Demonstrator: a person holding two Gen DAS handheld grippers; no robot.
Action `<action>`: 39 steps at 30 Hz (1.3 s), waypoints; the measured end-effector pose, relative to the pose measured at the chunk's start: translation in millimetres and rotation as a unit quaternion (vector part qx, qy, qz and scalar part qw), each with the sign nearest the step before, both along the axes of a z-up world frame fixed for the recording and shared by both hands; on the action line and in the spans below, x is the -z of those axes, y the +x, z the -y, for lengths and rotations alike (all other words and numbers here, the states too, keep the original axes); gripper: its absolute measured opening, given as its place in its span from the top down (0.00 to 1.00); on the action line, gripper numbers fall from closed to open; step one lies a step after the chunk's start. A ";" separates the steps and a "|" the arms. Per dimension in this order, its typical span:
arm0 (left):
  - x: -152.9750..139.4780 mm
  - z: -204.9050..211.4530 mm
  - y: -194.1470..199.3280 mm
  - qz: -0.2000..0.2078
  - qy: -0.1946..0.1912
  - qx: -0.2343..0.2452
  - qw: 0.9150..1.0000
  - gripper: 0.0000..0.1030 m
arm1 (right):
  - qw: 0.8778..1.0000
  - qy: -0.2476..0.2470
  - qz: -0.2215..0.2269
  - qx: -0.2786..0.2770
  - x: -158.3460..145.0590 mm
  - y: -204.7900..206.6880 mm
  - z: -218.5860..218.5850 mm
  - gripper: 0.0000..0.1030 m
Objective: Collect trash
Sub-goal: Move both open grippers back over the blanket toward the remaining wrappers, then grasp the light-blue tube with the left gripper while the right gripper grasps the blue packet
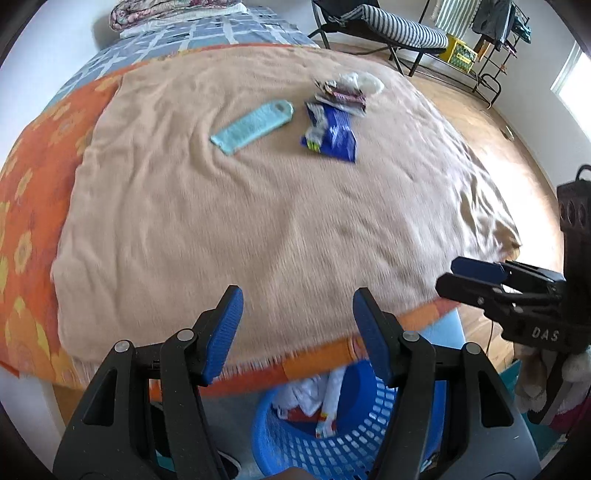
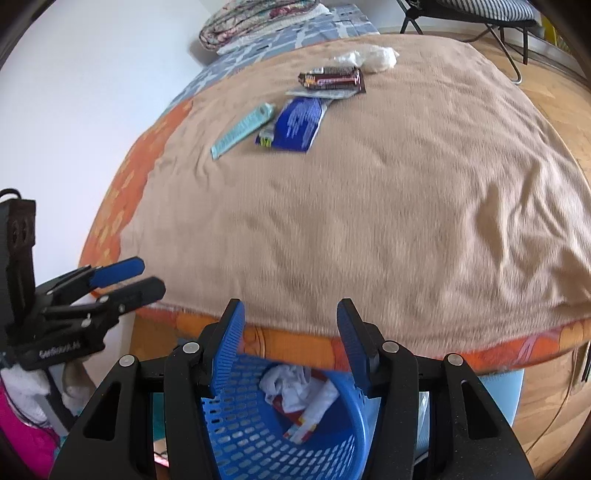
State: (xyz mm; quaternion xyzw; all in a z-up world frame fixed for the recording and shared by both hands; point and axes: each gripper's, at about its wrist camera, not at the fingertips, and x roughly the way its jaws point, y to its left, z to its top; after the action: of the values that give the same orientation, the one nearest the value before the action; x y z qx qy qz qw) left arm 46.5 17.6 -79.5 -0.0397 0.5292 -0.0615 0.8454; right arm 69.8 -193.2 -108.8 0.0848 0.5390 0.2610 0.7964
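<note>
Hovering over the near edge of a bed, the left gripper [image 1: 297, 328] and right gripper [image 2: 291, 341] both have their jaws apart with nothing between the blue pads. Below them, on the floor against the bed, stands a blue basket [image 2: 236, 417] holding crumpled white paper [image 2: 291, 384] and a colourful wrapper [image 2: 301, 424]. A tan blanket [image 1: 258, 221] covers the bed over an orange sheet [image 1: 33, 177]. Trash lies together on the far part of the blanket, well apart from both grippers: a blue packet [image 2: 299, 125], just beside it a light teal strip [image 2: 242, 131], a brown bar wrapper [image 2: 332, 79] beyond the packet, and a clear crumpled bag [image 2: 369, 57] farthest away. A folding chair [image 1: 376, 26] stands on the wooden floor behind the bed.
</note>
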 end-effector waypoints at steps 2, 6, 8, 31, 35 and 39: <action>-2.2 -4.3 13.8 0.006 -0.001 -0.004 1.000 0.38 | 1.000 -0.002 0.008 -0.001 -3.8 9.2 -1.5 0.51; -3.3 -13.5 39.2 0.014 -0.001 -0.012 1.000 0.38 | 1.000 -0.004 0.019 -0.001 -10.0 30.7 -1.3 0.50; -3.6 -19.5 53.6 0.020 0.000 -0.017 1.000 0.38 | 1.000 0.000 0.020 0.002 -12.7 42.8 -0.1 0.50; 35.1 -9.0 181.0 0.008 0.076 0.053 0.996 0.38 | 0.998 0.064 -0.024 0.011 -3.3 148.4 -23.2 0.50; 40.7 -11.8 187.1 0.009 0.074 0.046 0.996 0.38 | 0.995 0.085 -0.047 0.018 1.9 160.1 -30.2 0.50; 42.6 -17.2 191.7 0.006 0.048 0.040 0.998 0.45 | 0.996 0.074 -0.041 0.019 3.4 167.8 -40.3 0.51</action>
State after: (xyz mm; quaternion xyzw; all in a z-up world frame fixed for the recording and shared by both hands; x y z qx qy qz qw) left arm 238.2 34.9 -122.1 0.0221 0.5272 -0.0698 0.8466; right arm 237.7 -153.0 -112.2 0.1643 0.5486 0.2808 0.7702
